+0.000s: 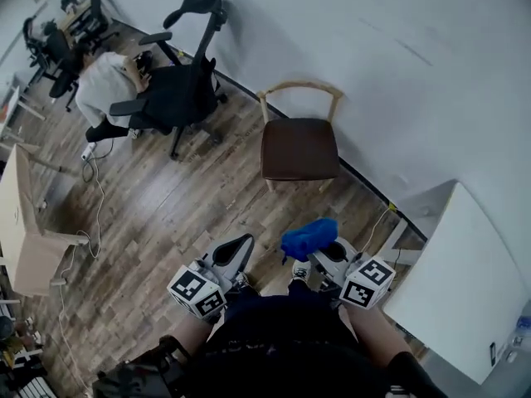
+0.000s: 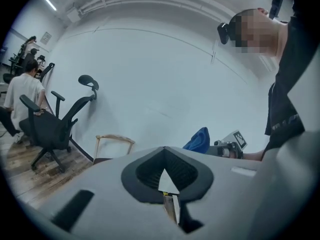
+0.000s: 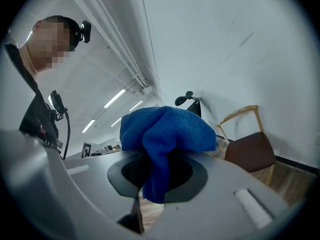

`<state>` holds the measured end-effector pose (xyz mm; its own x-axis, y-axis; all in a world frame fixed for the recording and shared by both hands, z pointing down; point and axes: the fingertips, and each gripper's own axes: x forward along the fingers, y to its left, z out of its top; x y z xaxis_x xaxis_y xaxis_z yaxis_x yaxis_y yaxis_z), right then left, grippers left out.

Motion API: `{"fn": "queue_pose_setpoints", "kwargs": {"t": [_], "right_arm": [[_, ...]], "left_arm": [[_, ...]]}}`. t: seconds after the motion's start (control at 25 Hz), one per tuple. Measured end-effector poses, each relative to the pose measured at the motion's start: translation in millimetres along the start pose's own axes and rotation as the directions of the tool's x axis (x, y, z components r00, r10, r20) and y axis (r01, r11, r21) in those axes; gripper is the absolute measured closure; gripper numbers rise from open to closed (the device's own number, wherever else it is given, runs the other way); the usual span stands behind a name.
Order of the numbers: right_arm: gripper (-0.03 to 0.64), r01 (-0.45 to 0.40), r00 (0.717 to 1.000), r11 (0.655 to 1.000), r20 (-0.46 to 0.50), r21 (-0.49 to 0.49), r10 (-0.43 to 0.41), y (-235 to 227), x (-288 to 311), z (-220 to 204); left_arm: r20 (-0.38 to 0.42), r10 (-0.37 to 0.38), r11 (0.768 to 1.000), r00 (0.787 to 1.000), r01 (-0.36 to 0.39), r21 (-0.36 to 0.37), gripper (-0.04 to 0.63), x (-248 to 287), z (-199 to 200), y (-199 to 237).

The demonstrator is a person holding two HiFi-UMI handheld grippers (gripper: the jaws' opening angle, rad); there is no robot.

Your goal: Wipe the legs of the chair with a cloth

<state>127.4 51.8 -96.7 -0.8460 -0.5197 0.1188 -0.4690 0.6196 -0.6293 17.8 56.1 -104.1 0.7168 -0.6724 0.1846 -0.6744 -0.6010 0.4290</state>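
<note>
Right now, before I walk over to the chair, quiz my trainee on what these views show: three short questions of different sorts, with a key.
1. True or false: the blue terry cloth is clamped in the left gripper.
2. Where does the wooden chair with a brown padded seat stand?
A) upright on the floor, its back to the white wall
B) on top of a table
C) tipped over on its side
3. Short answer: is the cloth touching the chair's legs yet?

Key: 1 false, the other gripper holds it. 2 A. 3 no, the cloth is held well short of the chair.
</note>
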Motion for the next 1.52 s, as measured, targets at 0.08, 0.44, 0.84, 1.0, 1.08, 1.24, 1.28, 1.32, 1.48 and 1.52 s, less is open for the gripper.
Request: {"fn": "queue_pose_setpoints", "kwargs": {"t": [0.08, 0.44, 0.84, 1.0, 1.08, 1.24, 1.28, 1.32, 1.48, 1.52], "right_arm": [[0.552, -0.019, 1.000, 1.000, 0.003, 0.004, 0.019, -6, -8, -6], [0.552, -0.053, 0.998, 0.999, -0.028, 0.010, 0.053, 13, -16, -35], [0.552, -0.029, 0.999, 1.000, 0.022, 0.006, 0.029, 107, -3, -91], [0.552, -0.014, 1.000, 1.000, 0.024, 0.004, 0.014, 147, 3, -127], [0.552, -0.005, 1.000, 1.000, 0.024, 0.005, 0.004, 162, 4, -143], [0.552, 0.020, 0.999, 1.000, 0.033, 0.018, -0.020, 186, 2, -172], [0.552, 0.025, 0.999, 0.999, 0.038, 0.021, -0.026, 193, 1, -179], [0.552, 0.030, 0.999, 0.999, 0.041, 0.023, -0.031, 200, 1, -185], [0.552, 0.042, 0.998, 0.999, 0.042, 0.022, -0.043, 222, -4, -204], [0.552, 0.040, 0.998, 0.999, 0.038, 0.020, -0.041, 225, -5, -208]], "left_arm": [[0.011, 0.008, 1.000, 1.000, -0.008, 0.005, 0.595, 4, -9, -8], [0.035, 0.039, 0.996, 0.999, -0.036, -0.077, 0.595, -26, -39, -19], [0.044, -0.026, 0.998, 0.999, 0.028, -0.058, 0.597, -124, -52, -25], [0.036, -0.049, 0.996, 0.998, 0.051, -0.072, 0.597, -171, -71, -26], [0.034, -0.058, 0.995, 0.998, 0.060, -0.078, 0.597, -190, -79, -26], [0.020, -0.083, 0.993, 0.996, 0.085, -0.081, 0.597, -223, -93, -29], [0.018, -0.088, 0.992, 0.996, 0.090, -0.083, 0.597, -231, -96, -30], [0.015, -0.093, 0.992, 0.996, 0.094, -0.086, 0.597, -239, -99, -32], [0.009, -0.101, 0.992, 0.995, 0.101, -0.080, 0.597, -261, -106, -38], [0.013, -0.101, 0.991, 0.995, 0.102, -0.082, 0.597, -264, -107, -40]]}}
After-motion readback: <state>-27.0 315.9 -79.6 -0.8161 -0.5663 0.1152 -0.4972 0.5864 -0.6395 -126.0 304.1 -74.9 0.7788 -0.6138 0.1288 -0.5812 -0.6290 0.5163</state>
